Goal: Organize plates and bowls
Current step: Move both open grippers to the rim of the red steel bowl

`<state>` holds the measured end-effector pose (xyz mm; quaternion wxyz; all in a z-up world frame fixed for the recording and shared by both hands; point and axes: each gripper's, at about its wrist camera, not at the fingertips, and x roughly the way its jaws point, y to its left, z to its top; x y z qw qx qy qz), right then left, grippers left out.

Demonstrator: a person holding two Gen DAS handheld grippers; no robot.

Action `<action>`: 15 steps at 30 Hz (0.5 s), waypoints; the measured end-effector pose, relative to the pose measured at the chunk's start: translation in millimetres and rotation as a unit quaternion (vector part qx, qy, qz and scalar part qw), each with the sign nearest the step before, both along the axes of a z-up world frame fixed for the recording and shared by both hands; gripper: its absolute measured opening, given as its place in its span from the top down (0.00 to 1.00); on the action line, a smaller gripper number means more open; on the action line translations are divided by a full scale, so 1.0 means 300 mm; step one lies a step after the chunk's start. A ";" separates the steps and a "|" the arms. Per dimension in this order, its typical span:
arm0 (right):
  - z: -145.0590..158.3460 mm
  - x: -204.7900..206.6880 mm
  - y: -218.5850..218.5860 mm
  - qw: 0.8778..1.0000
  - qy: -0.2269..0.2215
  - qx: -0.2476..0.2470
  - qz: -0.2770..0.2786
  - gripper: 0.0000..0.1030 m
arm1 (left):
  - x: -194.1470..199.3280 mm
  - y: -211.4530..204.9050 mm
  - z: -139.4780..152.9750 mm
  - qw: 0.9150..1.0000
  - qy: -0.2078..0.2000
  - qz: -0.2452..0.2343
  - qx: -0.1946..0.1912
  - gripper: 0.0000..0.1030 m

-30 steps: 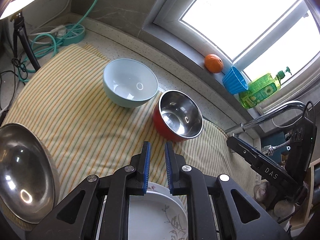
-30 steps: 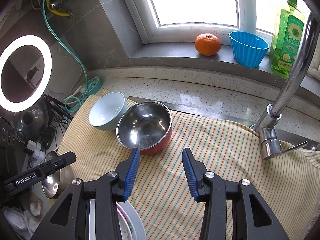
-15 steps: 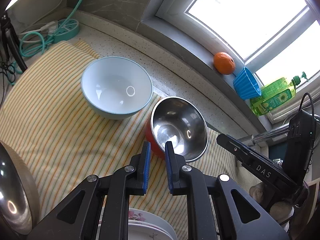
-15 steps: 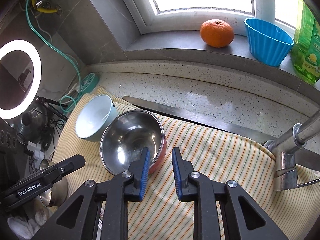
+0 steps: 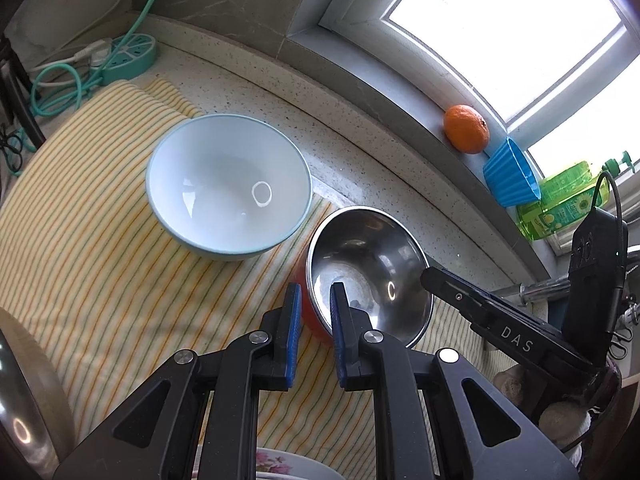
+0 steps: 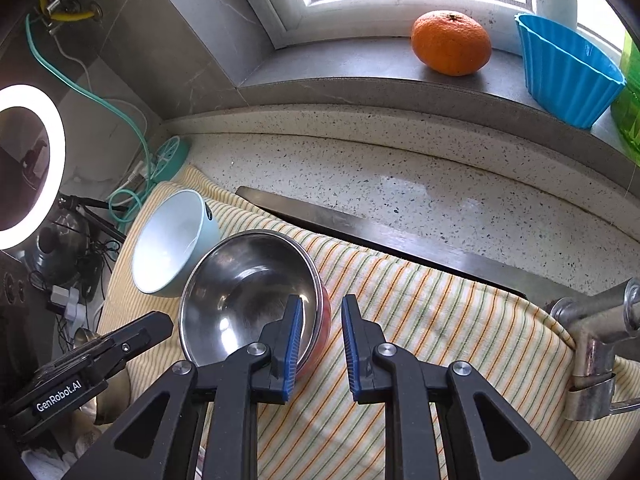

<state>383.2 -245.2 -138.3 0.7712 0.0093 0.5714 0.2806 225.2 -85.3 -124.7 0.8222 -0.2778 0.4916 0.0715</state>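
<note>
I've got both grippers straddling the steel bowl (image 6: 248,296) on the striped cloth (image 6: 420,320), right gripper (image 6: 320,336) and left gripper (image 5: 314,312) jaws nearly shut across opposite rims, neither clearly pinching.

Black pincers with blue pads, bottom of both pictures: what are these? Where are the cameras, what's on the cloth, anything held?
A person holds a two-finger tool in each hand. Each picture comes from a camera on one tool, looking along its fingers. The left tool is nearly shut, at the steel bowl's rim. The right tool straddles that rim, its pads not visibly pressing. A pale blue bowl stands beside it on the striped cloth. Nothing is clearly held.
</note>
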 end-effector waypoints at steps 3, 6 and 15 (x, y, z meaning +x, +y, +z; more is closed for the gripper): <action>-0.010 0.007 0.010 1.000 0.004 -0.002 0.003 0.83 | 0.012 0.001 -0.015 1.000 0.003 -0.002 -0.007 0.88; -0.016 0.010 0.015 1.000 0.004 -0.008 0.003 0.84 | 0.021 -0.005 -0.025 1.000 0.008 -0.006 -0.006 0.88; -0.042 0.026 0.024 1.000 0.020 -0.009 0.006 0.95 | 0.038 -0.011 -0.036 1.000 0.013 -0.014 -0.003 0.89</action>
